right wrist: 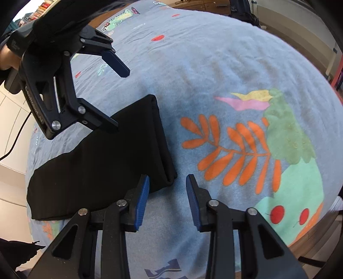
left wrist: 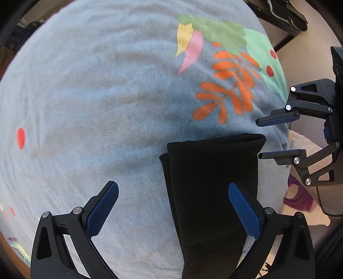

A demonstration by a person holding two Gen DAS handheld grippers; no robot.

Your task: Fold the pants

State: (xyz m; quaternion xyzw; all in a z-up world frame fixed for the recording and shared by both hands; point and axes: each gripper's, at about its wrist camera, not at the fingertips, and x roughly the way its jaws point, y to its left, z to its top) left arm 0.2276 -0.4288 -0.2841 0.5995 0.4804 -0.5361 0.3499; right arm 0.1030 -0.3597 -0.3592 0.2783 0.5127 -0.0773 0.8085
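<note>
Black pants [left wrist: 210, 182], folded into a long strip, lie on a light blue bed sheet [left wrist: 85, 96] printed with orange leaves. My left gripper [left wrist: 173, 206] hangs open and wide over the strip's end, its right finger above the cloth and its left finger above bare sheet. My right gripper [left wrist: 259, 139] shows at the right, just off the strip's end corner. In the right wrist view, the right gripper [right wrist: 168, 201] has a narrow gap with only sheet in it. Its left finger lies beside the corner of the pants [right wrist: 107, 161]. The left gripper [right wrist: 119, 99] hovers open over the pants' far corner.
The sheet [right wrist: 214, 64] covers a rounded mattress that falls off to pale floor on one side. A black furniture frame [left wrist: 283, 17] stands beyond the far edge, and a purple item [left wrist: 298, 197] lies on the floor. A cable [right wrist: 15, 141] trails from the left gripper.
</note>
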